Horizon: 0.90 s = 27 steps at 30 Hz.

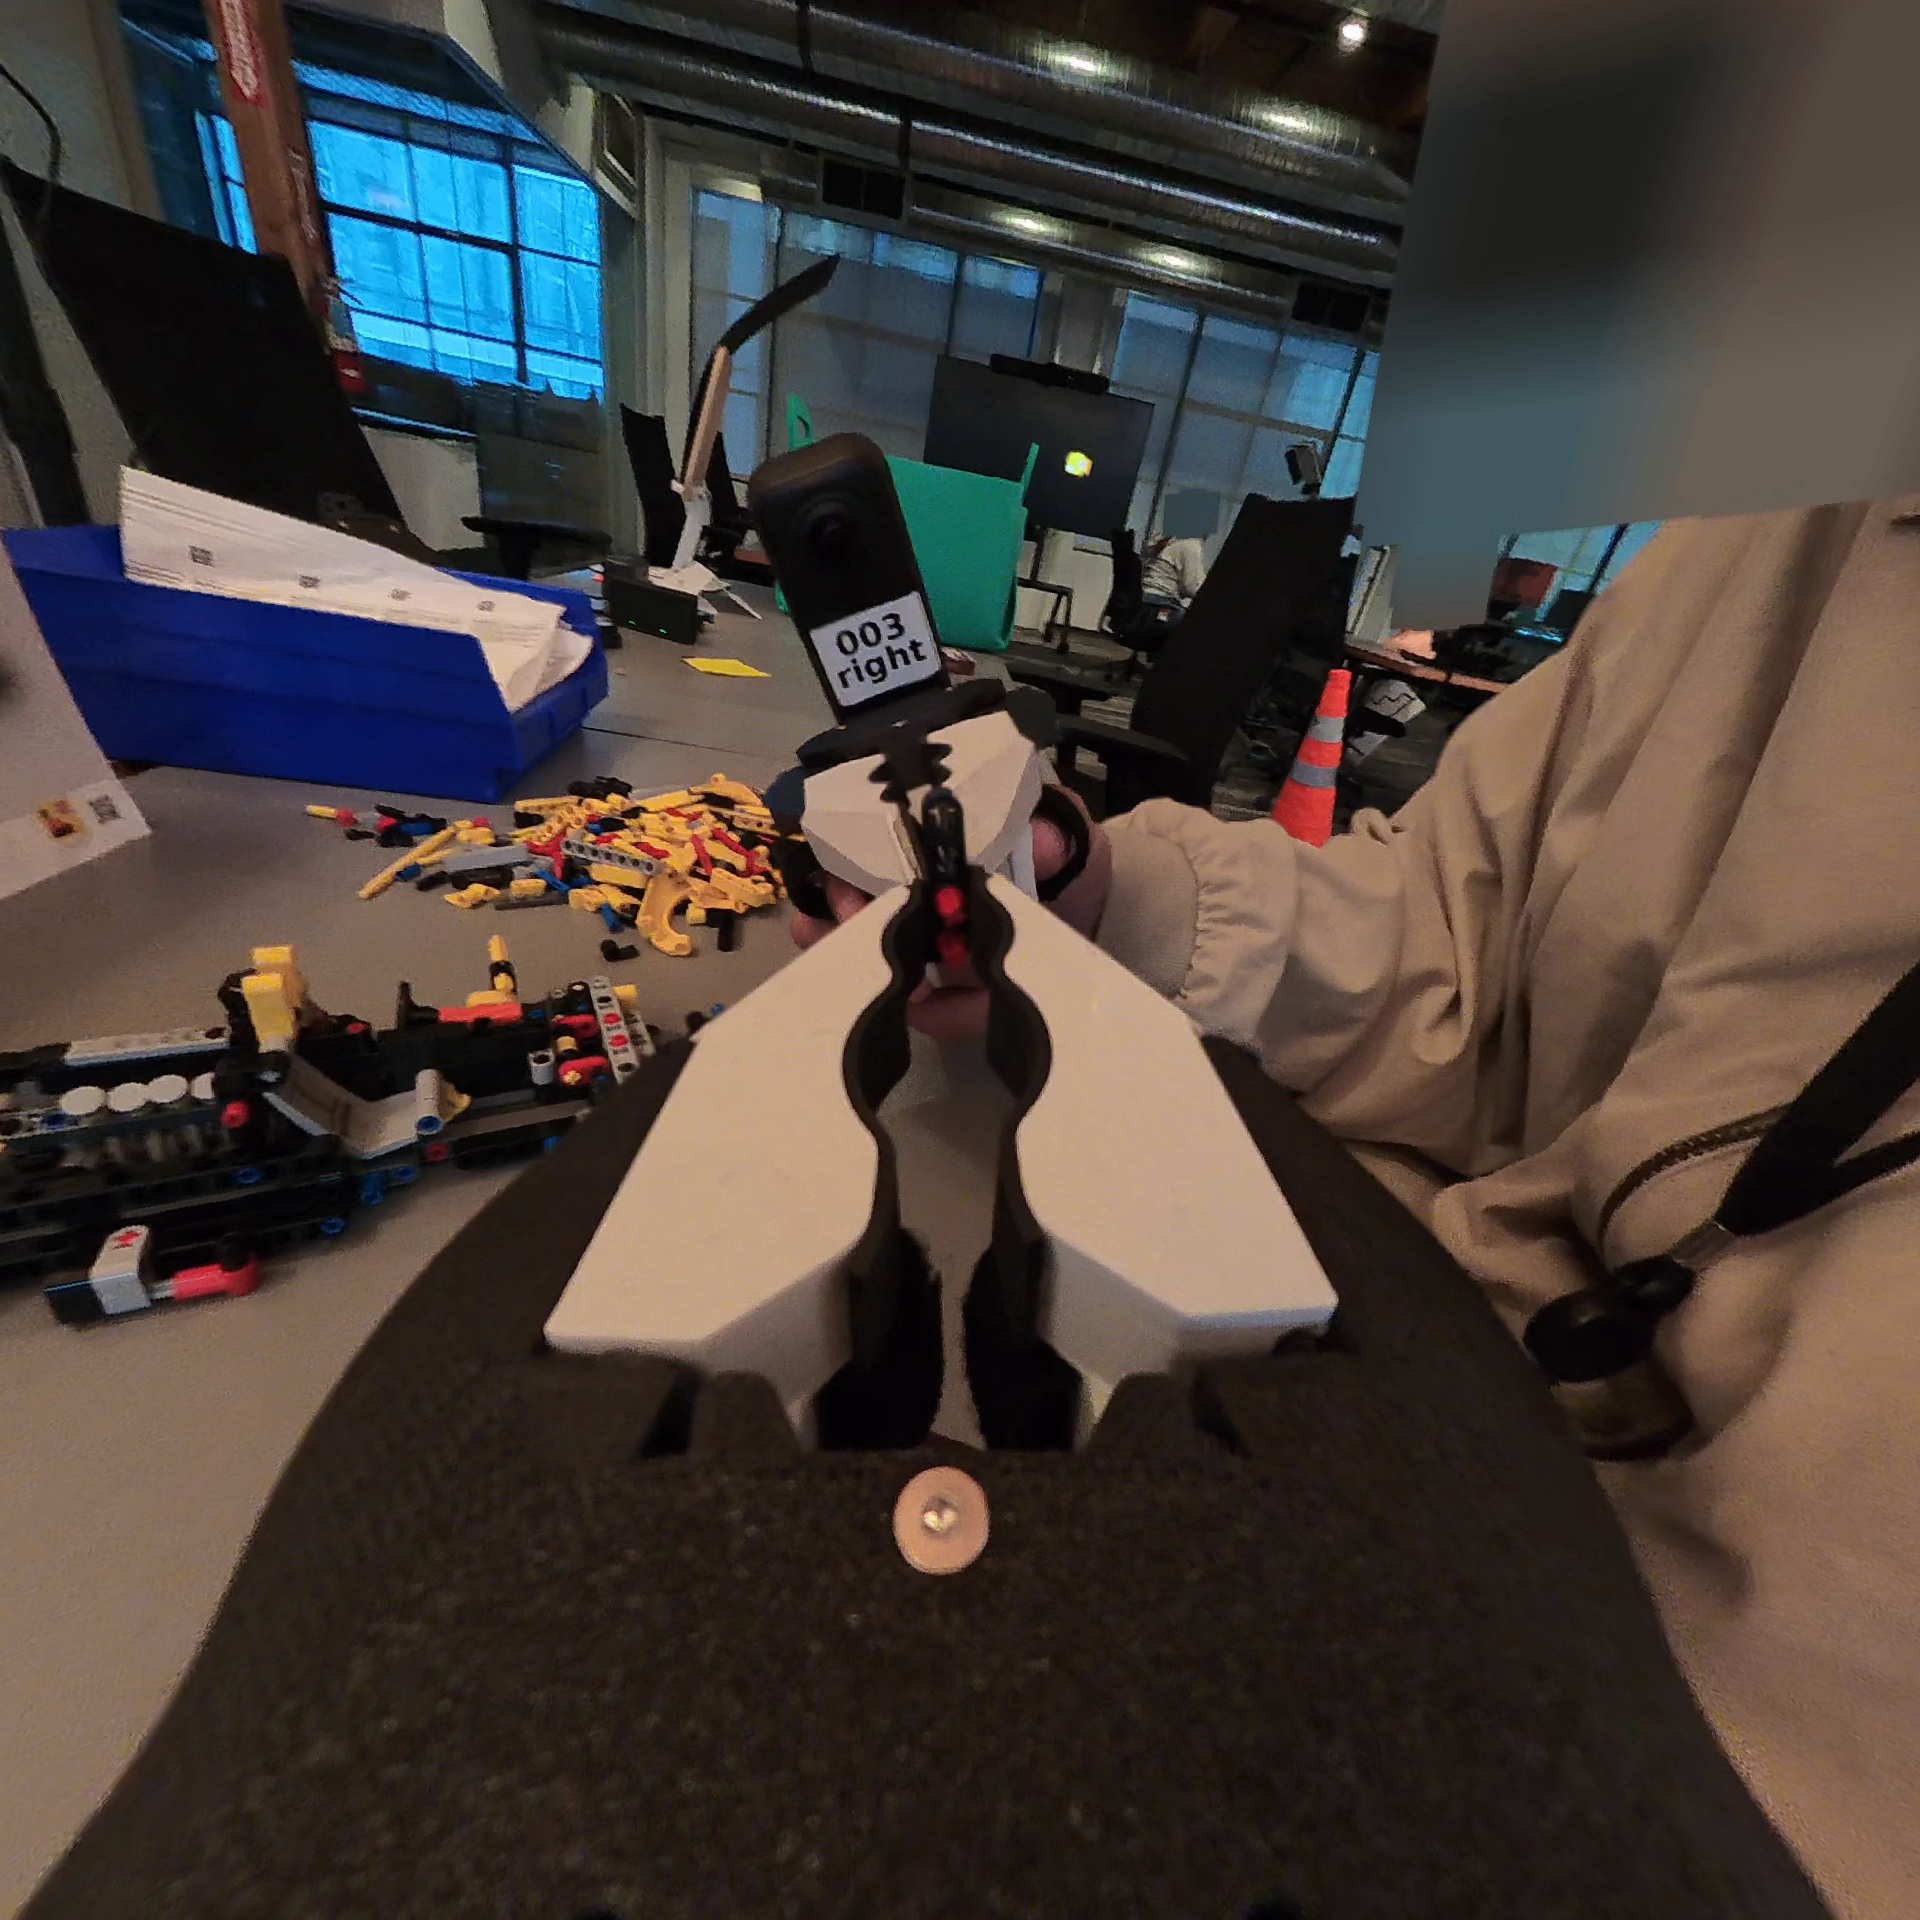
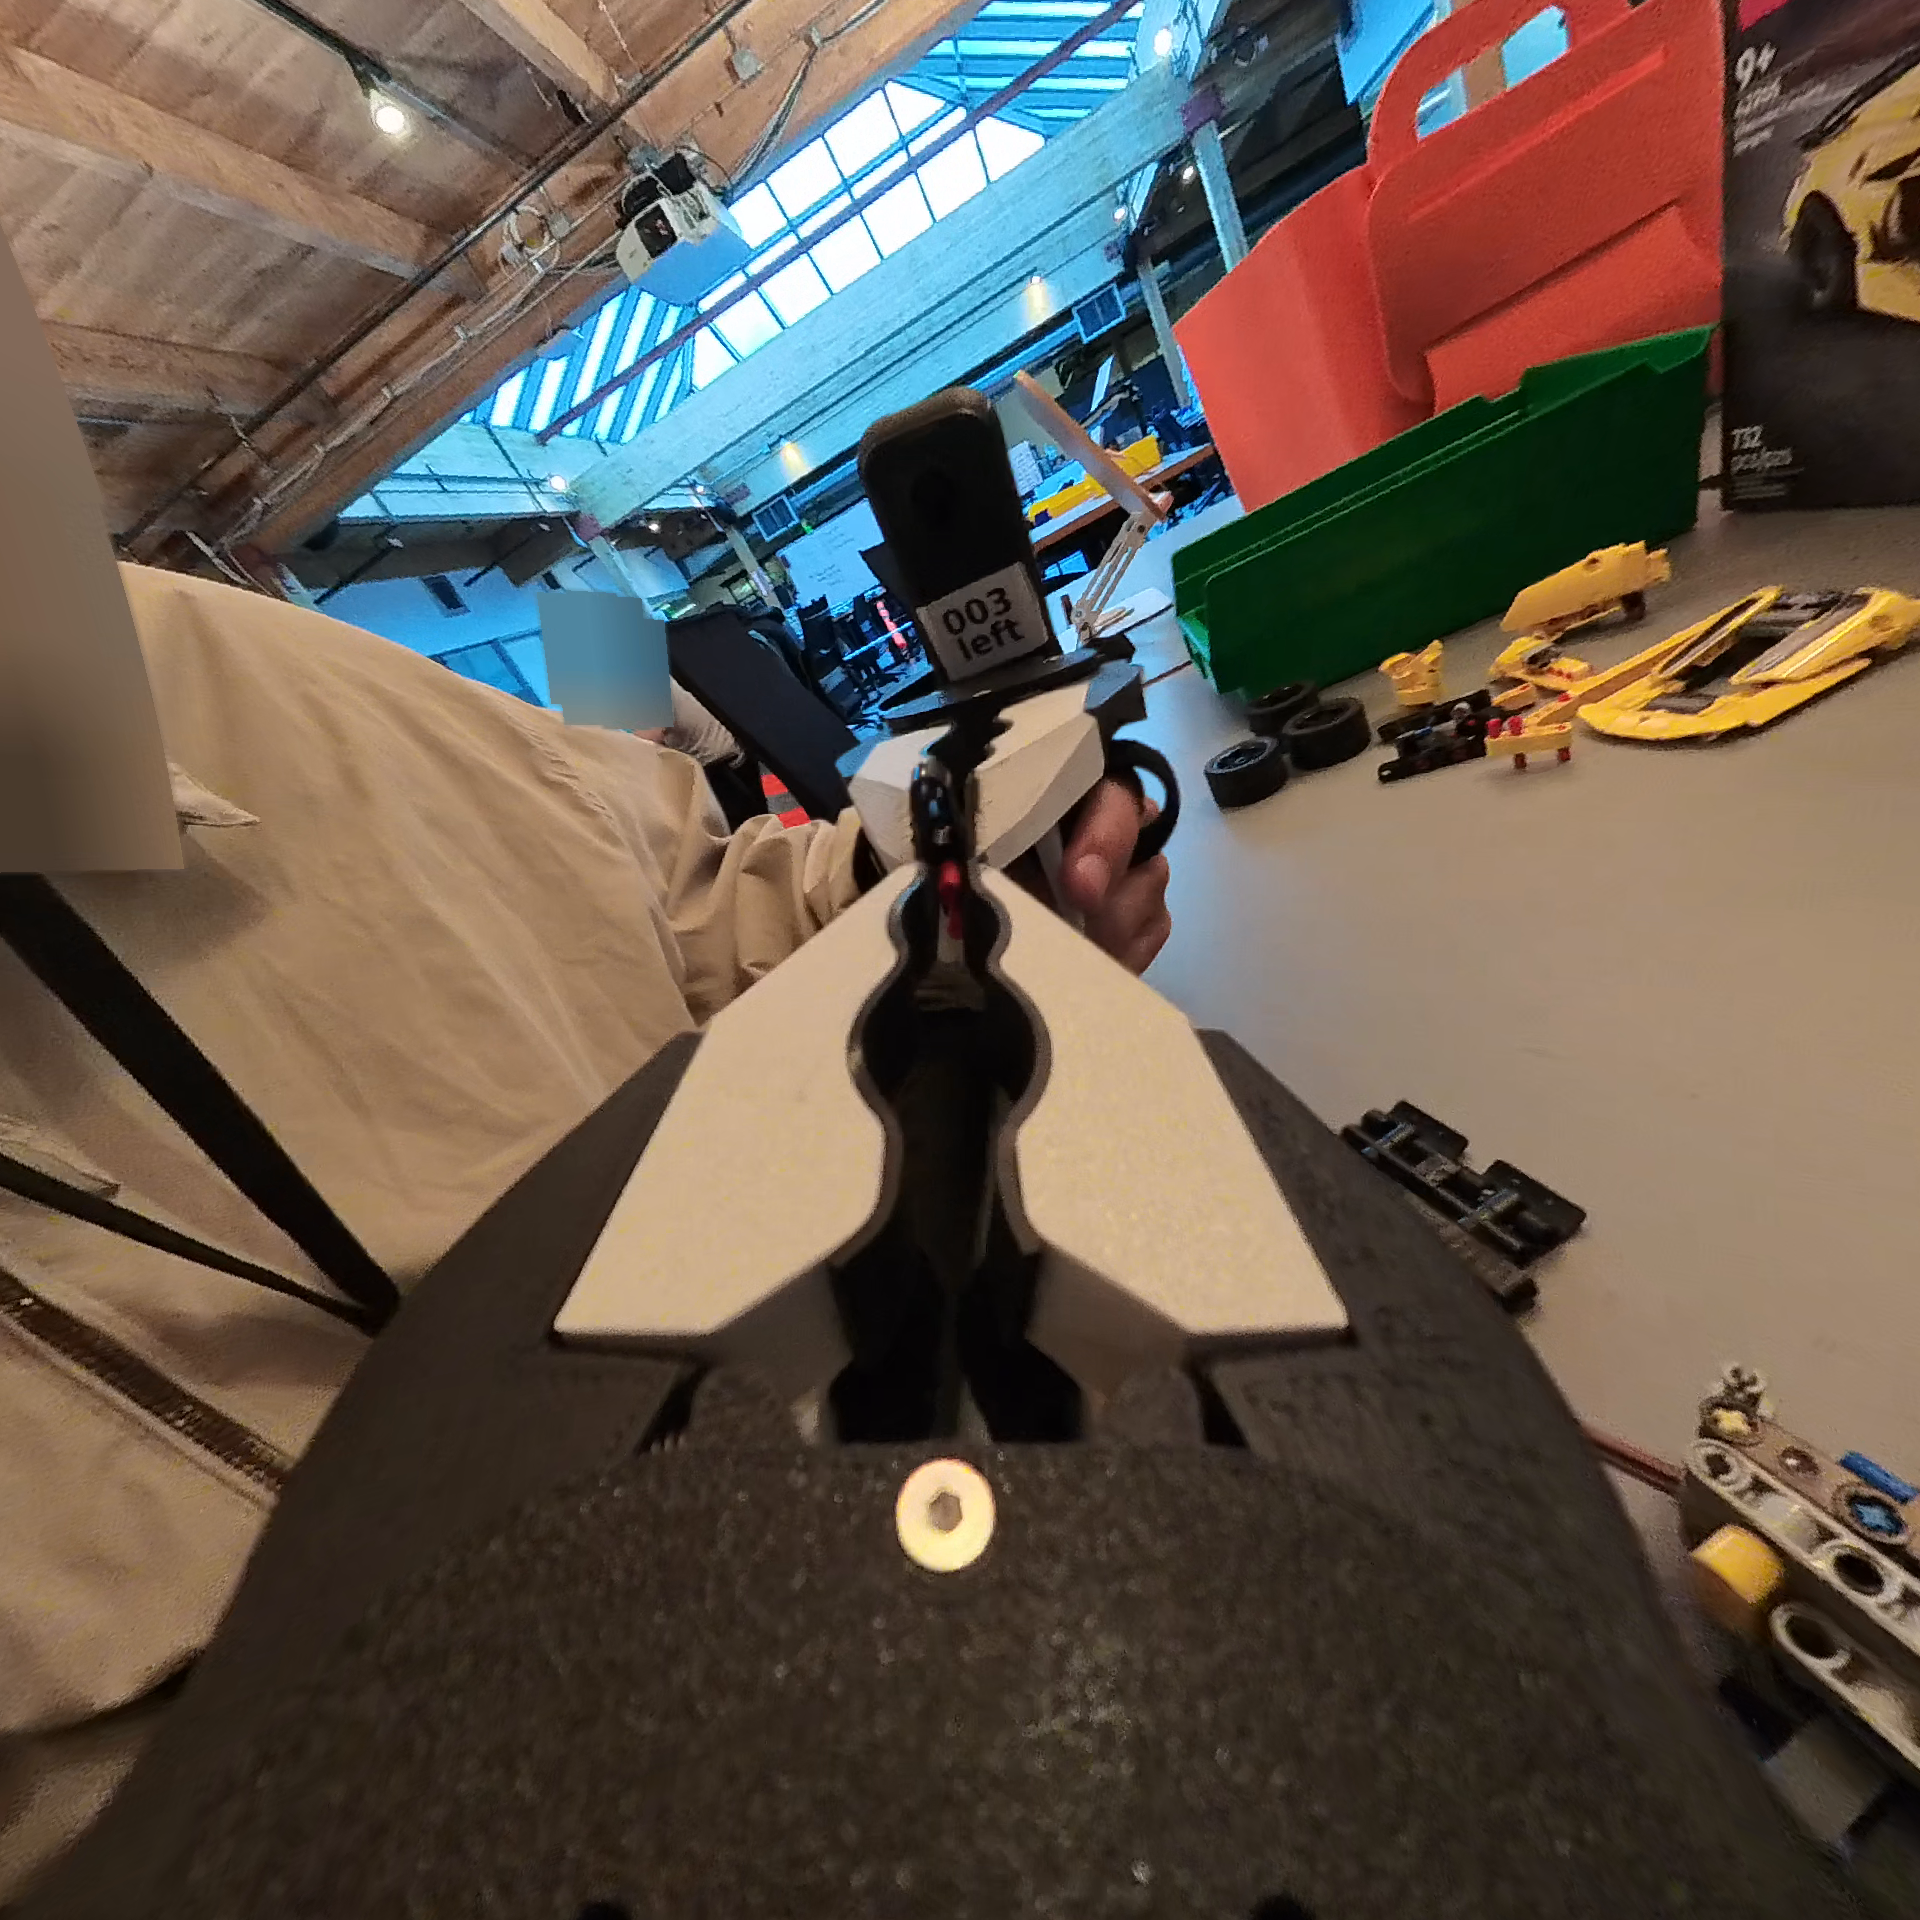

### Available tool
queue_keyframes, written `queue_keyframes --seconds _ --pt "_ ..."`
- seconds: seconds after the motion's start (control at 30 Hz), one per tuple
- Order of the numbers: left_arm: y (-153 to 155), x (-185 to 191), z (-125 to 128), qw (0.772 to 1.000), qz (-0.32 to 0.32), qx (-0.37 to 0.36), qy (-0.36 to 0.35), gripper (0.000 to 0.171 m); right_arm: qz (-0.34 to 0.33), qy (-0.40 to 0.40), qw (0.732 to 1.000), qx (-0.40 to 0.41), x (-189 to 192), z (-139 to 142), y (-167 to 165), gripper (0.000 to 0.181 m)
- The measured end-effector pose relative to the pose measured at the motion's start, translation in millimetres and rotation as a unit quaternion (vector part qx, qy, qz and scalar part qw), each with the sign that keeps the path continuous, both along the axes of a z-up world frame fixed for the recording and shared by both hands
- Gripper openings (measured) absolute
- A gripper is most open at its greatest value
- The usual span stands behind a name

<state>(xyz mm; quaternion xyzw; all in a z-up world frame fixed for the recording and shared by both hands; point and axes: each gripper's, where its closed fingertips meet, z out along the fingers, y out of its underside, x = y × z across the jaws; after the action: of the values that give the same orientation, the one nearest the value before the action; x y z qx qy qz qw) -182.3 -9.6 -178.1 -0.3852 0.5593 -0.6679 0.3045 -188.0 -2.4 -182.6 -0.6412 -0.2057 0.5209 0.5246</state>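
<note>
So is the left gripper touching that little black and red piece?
Touching. In the left wrist view, the left gripper has its fingertips pinched on the black and red piece, with no gap.

Three black wheels [image 2: 1294, 743] are counted at right centre of the right wrist view. One green bin [image 2: 1455, 520], one blue bin [image 1: 312, 686] and one traffic cone [image 1: 1317, 764] are seen.
</note>
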Motion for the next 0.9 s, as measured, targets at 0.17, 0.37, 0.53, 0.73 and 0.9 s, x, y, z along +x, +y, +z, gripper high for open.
queue_keyframes --seconds 0.17,0.37,0.53,0.73,0.9 --pt "3 2 0 1.000 0.008 -0.005 0.000 0.006 -0.008 -0.029 0.999 0.015 3 -1 2 0.002" --pt "1 1 -2 1.000 0.007 0.007 0.005 0.006 -0.005 -0.058 0.998 0.028 3 -5 0 0.002" --pt "1 -1 -1 1.000 0.017 0.025 -0.002 0.006 -0.006 -0.072 0.997 0.038 5 -5 -2 0.000" --pt "75 -41 49 0.984 0.091 -0.106 -0.111 0.006 -0.121 -0.002 0.991 0.050 103 16 -12 0.000" --pt "61 -18 33 0.985 0.086 -0.129 -0.071 0.007 -0.157 -0.112 0.978 0.081 39 -1 25 0.000"
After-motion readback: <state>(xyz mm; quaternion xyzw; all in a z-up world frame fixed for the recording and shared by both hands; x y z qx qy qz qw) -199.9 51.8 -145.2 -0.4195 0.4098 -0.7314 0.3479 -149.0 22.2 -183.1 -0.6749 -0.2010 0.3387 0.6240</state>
